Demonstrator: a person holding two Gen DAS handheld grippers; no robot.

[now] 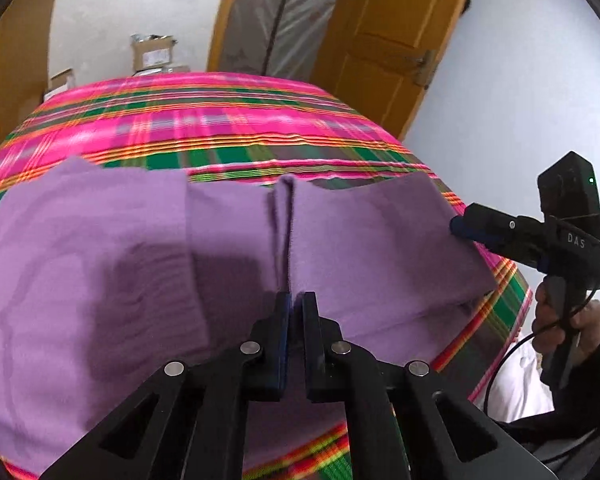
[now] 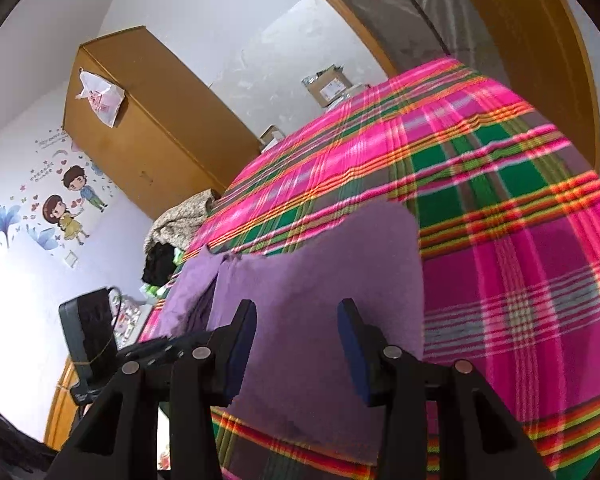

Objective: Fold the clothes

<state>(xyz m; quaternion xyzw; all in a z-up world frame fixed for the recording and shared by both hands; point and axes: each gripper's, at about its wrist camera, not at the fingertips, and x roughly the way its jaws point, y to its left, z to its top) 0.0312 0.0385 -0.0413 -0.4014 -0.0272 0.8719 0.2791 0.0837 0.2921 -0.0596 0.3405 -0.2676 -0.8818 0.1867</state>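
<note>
A soft purple garment (image 1: 100, 264) is spread on the pink-and-green plaid bedcover (image 1: 204, 120). A raised ridge of it is pinched in the closed left gripper (image 1: 294, 300). The right gripper (image 2: 296, 312) is held wide open over the cloth, gripping nothing.

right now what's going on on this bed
A person is folding a purple garment spread on a pink plaid bedsheet. The left hand-held gripper is shut, pinching a raised ridge of the cloth near its middle. The right hand-held gripper is open, hovering over the garment's edge without gripping it.
</note>
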